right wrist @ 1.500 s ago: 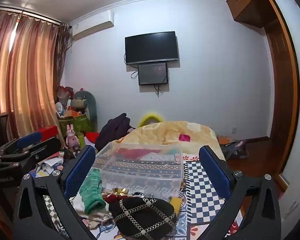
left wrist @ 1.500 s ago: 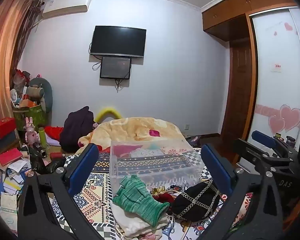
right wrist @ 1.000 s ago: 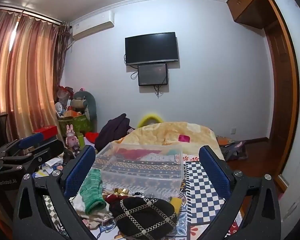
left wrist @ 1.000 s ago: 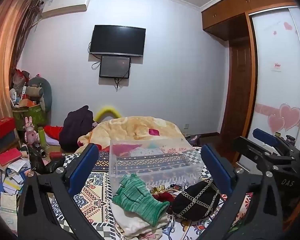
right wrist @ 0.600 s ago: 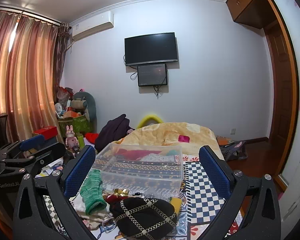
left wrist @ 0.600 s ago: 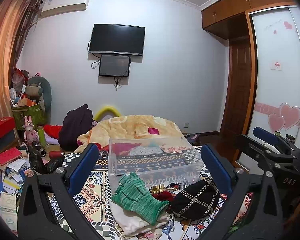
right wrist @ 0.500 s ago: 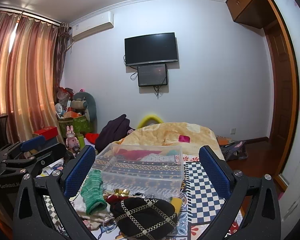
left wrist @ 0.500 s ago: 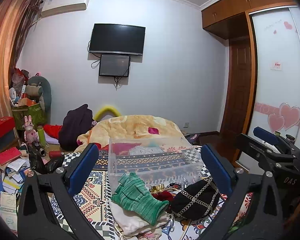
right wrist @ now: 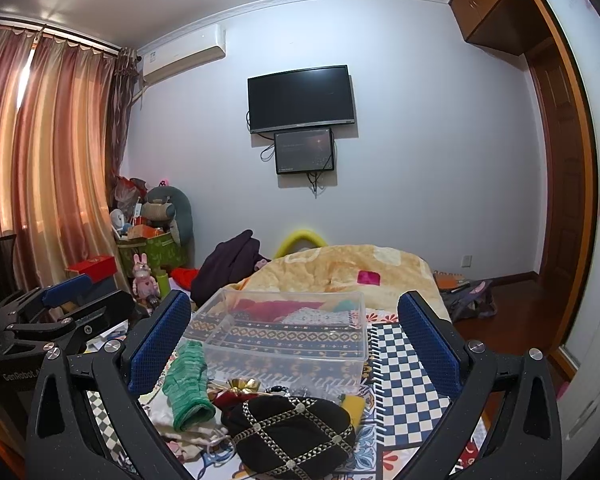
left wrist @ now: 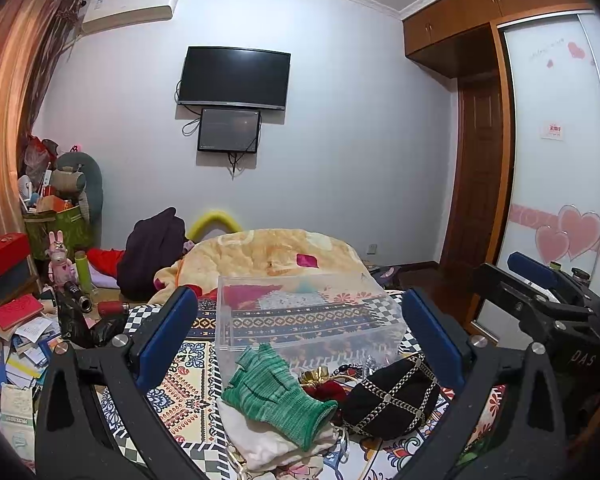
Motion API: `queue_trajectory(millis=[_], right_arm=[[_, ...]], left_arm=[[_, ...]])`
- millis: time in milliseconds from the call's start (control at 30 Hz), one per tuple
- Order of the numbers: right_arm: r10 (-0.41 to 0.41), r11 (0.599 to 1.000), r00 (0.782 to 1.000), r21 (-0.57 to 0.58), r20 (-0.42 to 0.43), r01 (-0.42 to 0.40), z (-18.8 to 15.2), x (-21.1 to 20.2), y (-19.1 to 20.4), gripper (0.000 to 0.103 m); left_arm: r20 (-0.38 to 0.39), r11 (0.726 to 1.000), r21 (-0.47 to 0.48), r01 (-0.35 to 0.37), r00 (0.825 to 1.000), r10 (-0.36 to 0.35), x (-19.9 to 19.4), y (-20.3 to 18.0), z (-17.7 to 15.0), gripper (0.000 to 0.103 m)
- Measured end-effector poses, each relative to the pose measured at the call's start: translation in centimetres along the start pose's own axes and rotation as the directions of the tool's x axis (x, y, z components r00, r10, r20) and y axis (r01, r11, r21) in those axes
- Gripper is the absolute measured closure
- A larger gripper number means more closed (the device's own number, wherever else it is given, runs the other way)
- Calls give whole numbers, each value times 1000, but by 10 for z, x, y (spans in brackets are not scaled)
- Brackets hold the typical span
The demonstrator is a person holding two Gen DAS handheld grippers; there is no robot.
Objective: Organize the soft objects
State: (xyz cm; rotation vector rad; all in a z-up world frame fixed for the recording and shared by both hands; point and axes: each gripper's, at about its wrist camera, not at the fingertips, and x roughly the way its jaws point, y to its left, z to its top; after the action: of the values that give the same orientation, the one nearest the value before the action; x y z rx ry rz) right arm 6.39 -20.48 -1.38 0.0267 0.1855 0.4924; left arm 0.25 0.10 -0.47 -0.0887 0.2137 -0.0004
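Both the left gripper (left wrist: 298, 336) and right gripper (right wrist: 294, 340) hover spread wide, holding nothing. Between the fingers, left to right: a green knitted glove (left wrist: 274, 394) on cream cloth (left wrist: 260, 440), likely light and floppy, best pinched at its cuff; then a black chain-trimmed padded pouch (right wrist: 290, 432), squashy, pinched mid-body. The clear plastic bin (right wrist: 284, 332) sits just beyond.

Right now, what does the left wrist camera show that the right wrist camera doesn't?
Only the left wrist view shows the wardrobe door with pink hearts and the right gripper. Only the right wrist view shows the curtains and the left gripper. Both show the clear plastic bin, green knit glove, black studded hat and wall TV.
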Motion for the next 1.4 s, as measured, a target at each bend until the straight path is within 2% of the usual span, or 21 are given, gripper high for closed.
queue_trajectory(millis=[1400], right_arm=[[0, 1000, 1000, 8, 10, 0, 1, -1, 1, 0]], left_arm=[[-10, 1000, -9, 3, 1000, -3, 2, 1, 2, 0]])
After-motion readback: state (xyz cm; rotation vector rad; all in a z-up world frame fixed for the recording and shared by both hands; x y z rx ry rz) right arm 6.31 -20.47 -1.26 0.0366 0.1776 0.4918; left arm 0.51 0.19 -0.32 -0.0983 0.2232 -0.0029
